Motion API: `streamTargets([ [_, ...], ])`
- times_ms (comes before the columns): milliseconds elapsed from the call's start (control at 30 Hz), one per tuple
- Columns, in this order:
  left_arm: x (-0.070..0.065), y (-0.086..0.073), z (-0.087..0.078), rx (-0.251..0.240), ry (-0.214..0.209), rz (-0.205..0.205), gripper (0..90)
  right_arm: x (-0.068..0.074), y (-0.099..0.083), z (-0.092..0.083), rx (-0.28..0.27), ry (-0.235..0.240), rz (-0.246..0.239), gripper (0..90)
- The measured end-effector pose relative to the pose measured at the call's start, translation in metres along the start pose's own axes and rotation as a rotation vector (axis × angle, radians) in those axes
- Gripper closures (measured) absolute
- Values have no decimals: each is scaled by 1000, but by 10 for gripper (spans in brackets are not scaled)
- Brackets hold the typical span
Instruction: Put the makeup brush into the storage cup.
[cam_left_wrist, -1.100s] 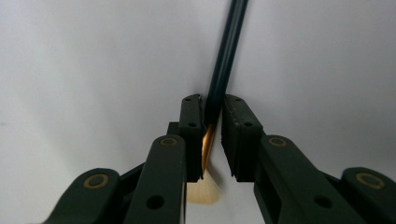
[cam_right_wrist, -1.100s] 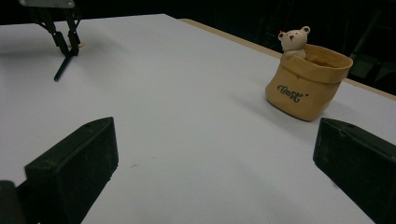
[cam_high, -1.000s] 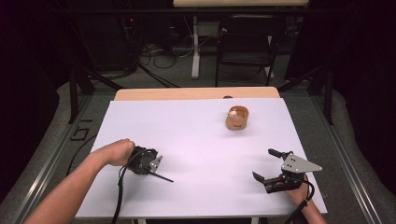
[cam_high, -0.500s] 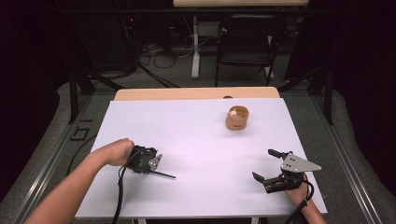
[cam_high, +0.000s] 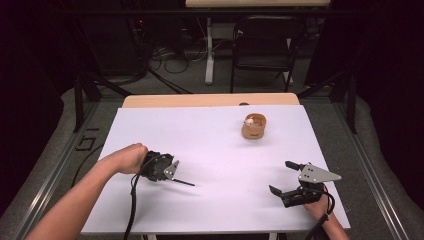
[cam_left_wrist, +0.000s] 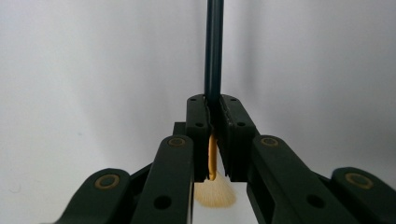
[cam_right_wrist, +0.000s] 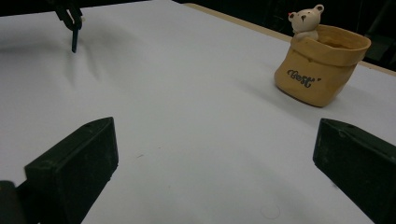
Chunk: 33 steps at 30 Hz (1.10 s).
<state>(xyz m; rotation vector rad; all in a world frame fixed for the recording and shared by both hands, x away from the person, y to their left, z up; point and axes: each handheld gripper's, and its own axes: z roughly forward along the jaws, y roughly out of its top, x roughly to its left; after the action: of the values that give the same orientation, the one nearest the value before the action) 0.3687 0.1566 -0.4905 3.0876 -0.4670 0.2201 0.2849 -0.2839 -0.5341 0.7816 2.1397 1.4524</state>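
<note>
A dark studio-like lab: white-covered table (cam_high: 210, 145), black curtains, floor cables (cam_high: 172, 62), empty chair (cam_high: 262, 45) behind

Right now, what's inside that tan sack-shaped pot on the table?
A small white bear figure peeks over the rim of the pot. The high view shows a pale shape at the opening; the walls hide the rest of the inside.
</note>
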Motion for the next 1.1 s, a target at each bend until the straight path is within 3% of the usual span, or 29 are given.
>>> streamTargets([
  [133,2,6,-4,1,9,6,829,-2,2,2,47,7,34,0],
  [300,8,14,-8,9,17,10,830,5,12,6,80,-15,-3,0],
  [567,15,24,-15,25,33,20,830,7,25,14,144,-13,5,0],
  [800,24,37,-21,36,44,42,831,12,37,28,201,36,3,0],
  [833,26,39,-21,32,31,40,831,12,38,30,204,41,0,0],
  [1100,36,53,-20,33,55,58,831,24,53,45,226,88,-26,0],
])
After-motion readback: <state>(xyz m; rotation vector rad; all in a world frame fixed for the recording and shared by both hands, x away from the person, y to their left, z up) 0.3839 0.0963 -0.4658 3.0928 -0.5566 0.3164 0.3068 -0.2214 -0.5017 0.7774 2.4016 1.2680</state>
